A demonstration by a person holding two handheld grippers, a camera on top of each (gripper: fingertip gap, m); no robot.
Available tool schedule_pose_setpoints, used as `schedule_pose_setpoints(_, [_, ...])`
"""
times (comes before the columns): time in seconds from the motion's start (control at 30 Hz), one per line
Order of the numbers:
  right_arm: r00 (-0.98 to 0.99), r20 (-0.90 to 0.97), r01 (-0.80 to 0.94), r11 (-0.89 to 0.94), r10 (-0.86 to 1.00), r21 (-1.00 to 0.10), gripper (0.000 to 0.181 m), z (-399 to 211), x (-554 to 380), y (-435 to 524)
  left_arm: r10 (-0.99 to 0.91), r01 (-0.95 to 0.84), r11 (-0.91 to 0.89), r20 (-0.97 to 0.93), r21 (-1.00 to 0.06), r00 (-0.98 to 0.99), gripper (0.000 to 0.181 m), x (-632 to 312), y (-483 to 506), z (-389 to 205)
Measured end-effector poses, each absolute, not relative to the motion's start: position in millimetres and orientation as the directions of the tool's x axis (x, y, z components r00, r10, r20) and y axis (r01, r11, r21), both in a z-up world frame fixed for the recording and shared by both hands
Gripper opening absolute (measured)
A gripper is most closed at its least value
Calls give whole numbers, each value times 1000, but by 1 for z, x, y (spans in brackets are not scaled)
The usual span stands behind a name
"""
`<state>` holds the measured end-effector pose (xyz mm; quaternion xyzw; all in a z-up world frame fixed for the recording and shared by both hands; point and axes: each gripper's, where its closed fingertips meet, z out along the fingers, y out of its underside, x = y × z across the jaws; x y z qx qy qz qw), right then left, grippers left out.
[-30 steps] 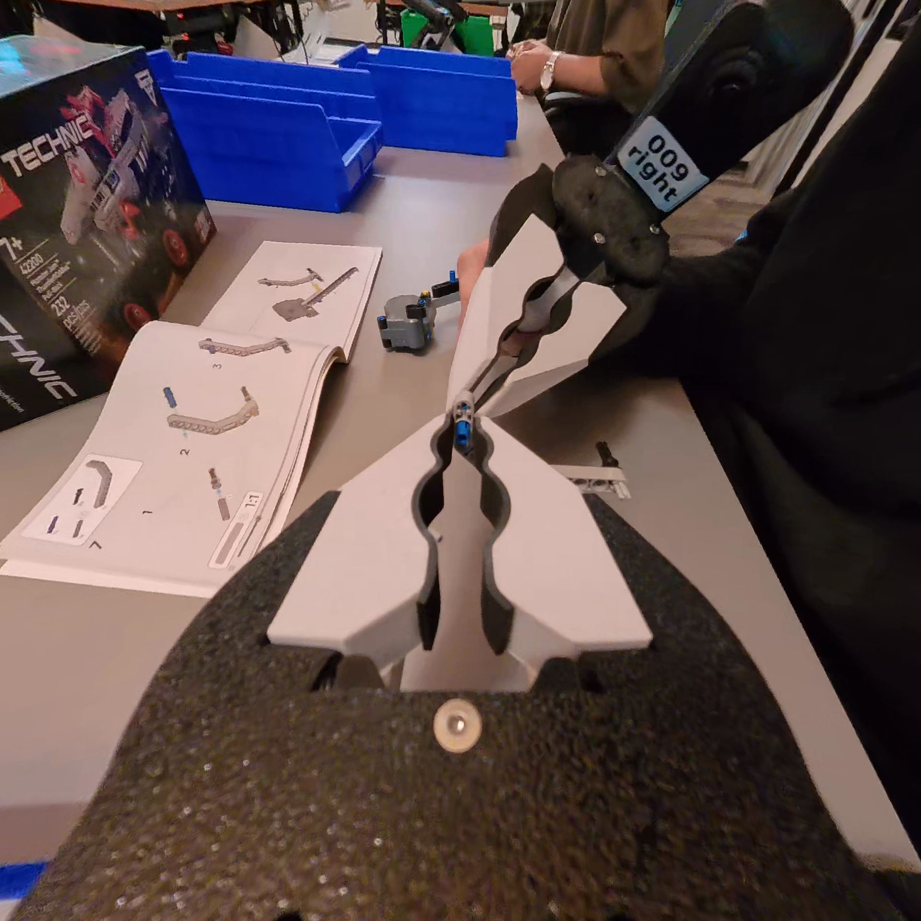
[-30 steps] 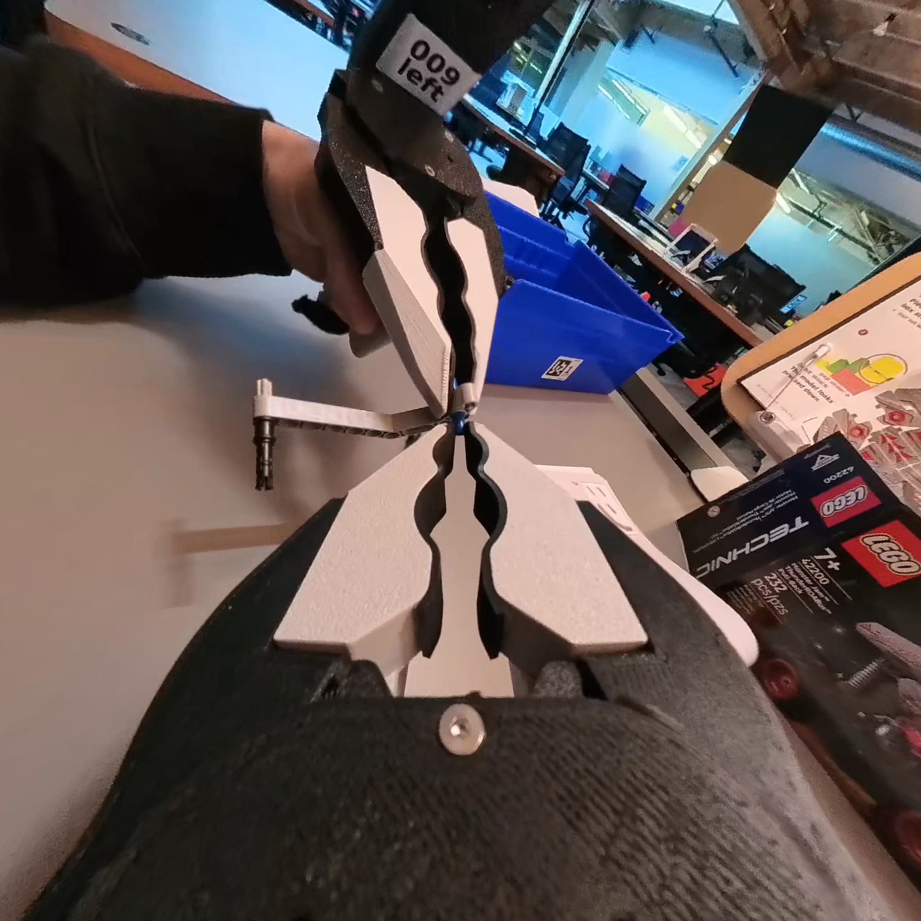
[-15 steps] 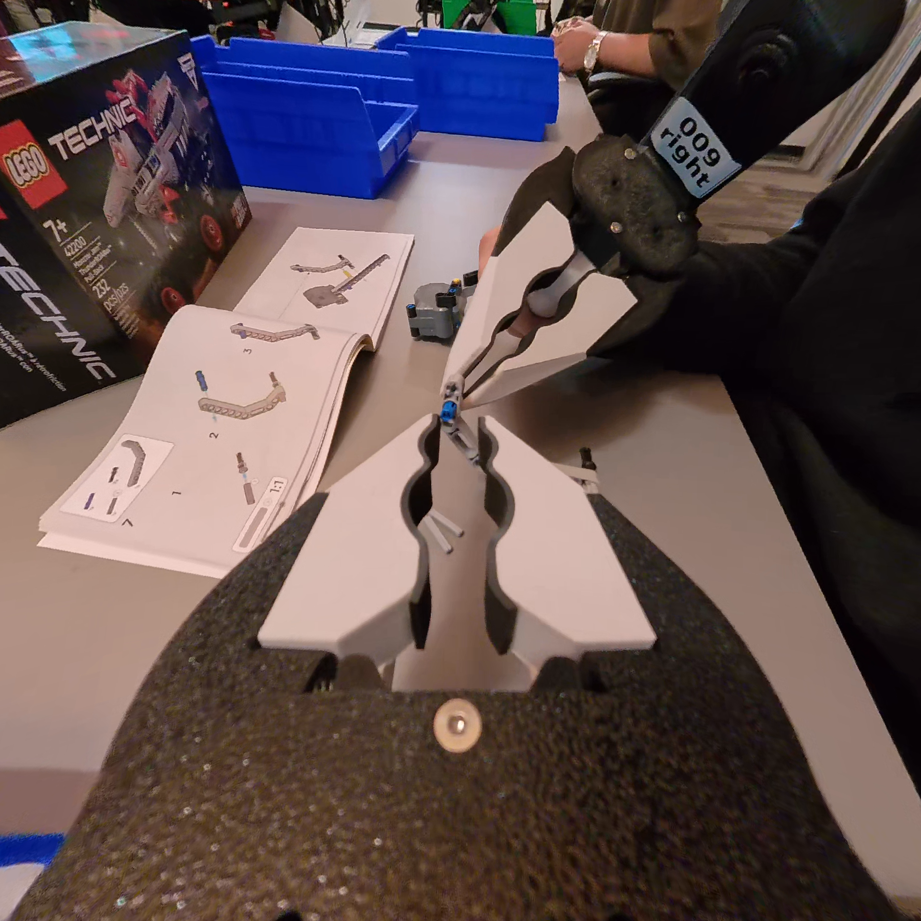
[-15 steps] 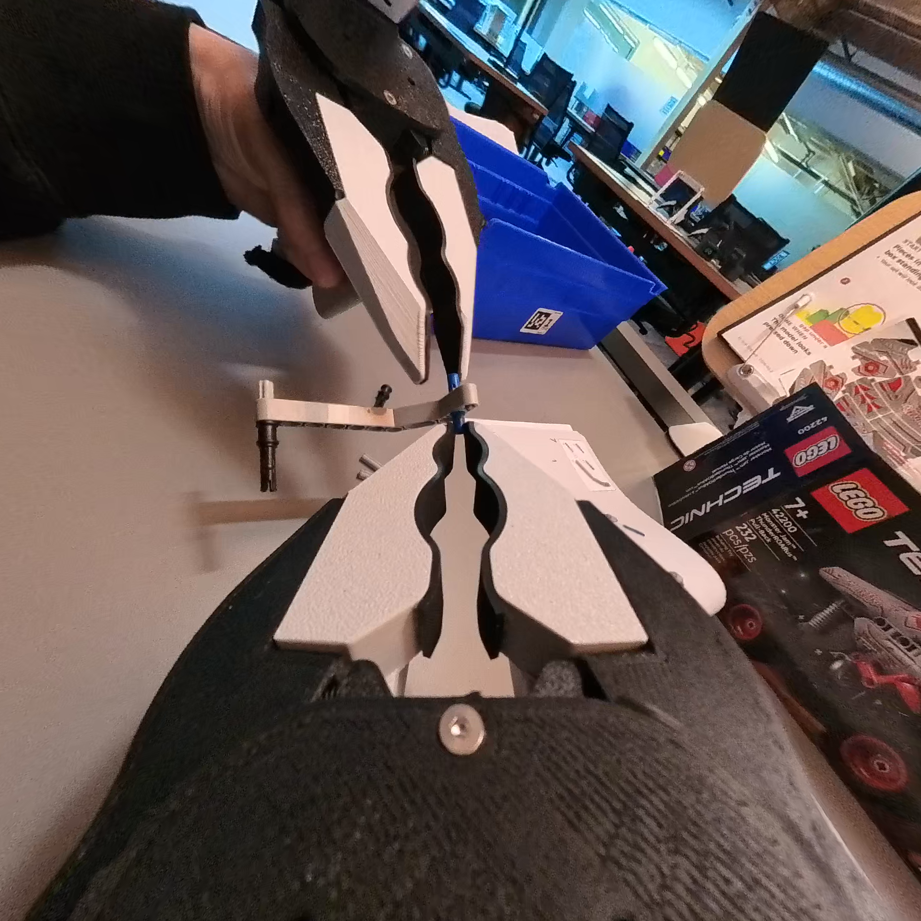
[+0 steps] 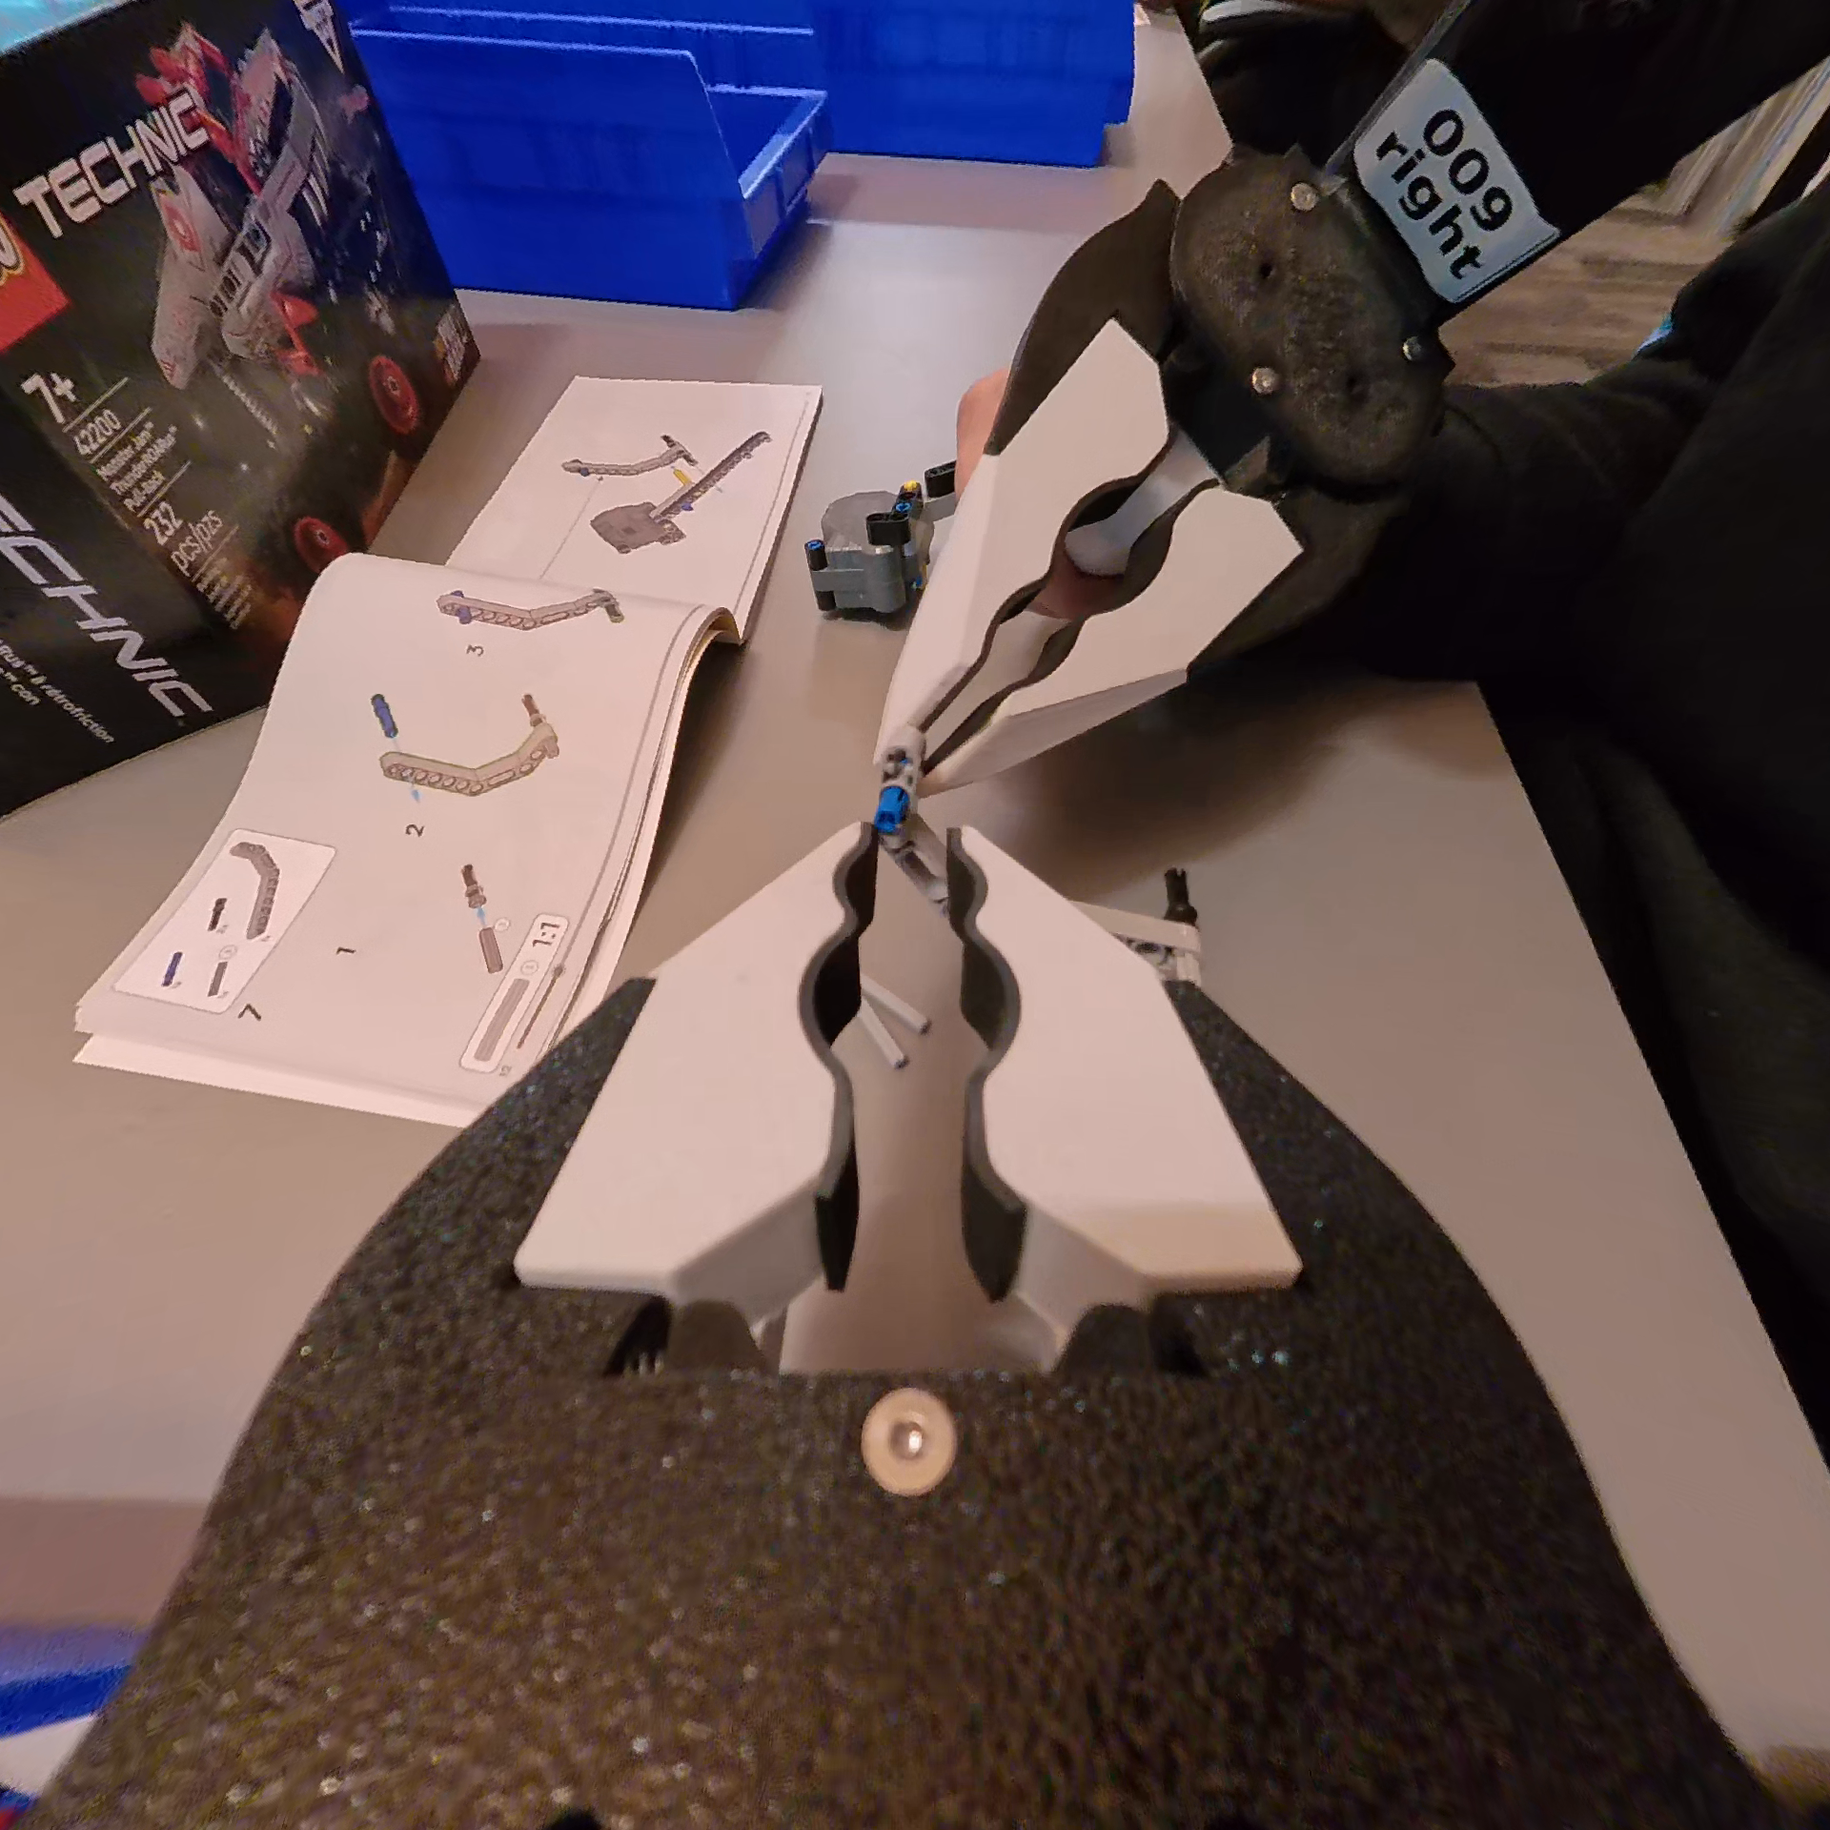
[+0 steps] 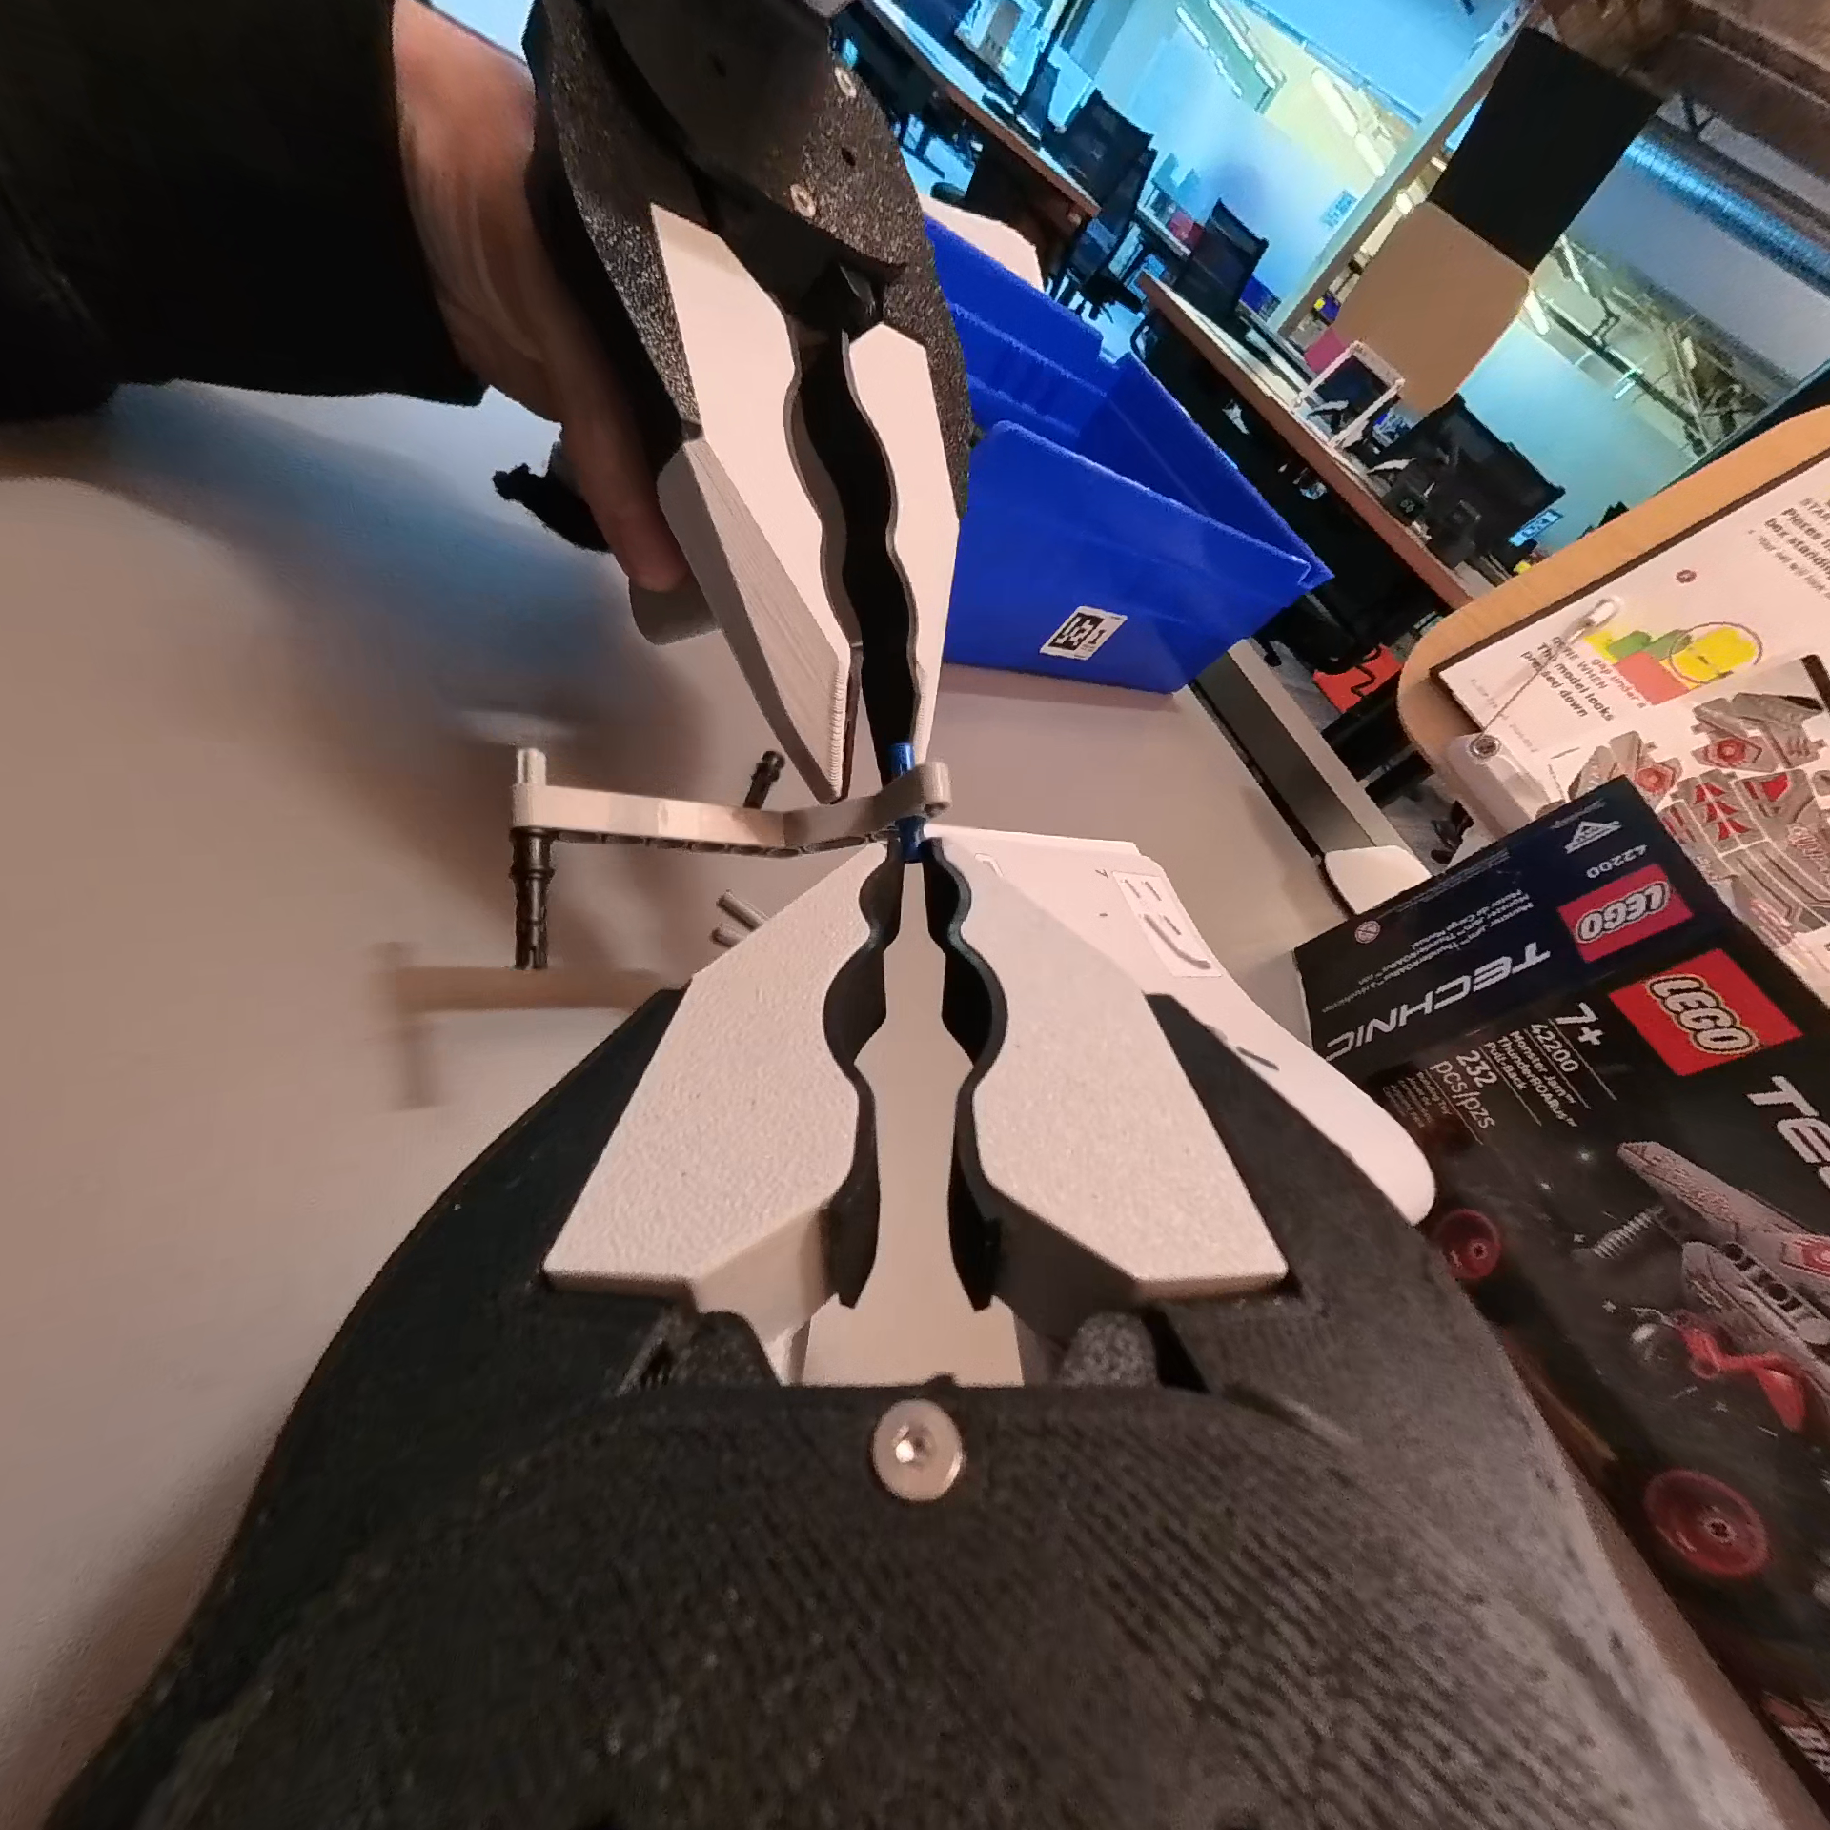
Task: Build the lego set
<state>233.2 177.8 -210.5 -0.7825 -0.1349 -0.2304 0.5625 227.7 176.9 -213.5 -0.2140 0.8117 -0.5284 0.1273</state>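
The left gripper (image 5: 909,842) points forward with its 2 fingers parted at the tips. The right gripper (image 6: 909,864) has its fingertips pinched nearly together. It reaches in from the right, tips meeting the left's. A hand (image 6: 555,396) grips the left gripper's handle.

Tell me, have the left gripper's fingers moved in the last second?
Yes. Against the screw on its body, the fingers of the left gripper have spread apart; earlier they pinched the blue pin.
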Motion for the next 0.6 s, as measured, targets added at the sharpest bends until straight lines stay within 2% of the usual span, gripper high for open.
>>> schedule_pose_setpoints(0.6, [829, 558, 508, -365, -39, -780, 2, -215, 235, 178, -486, -223, 393, 4, -892, -874, 0, 229, 178, -222])
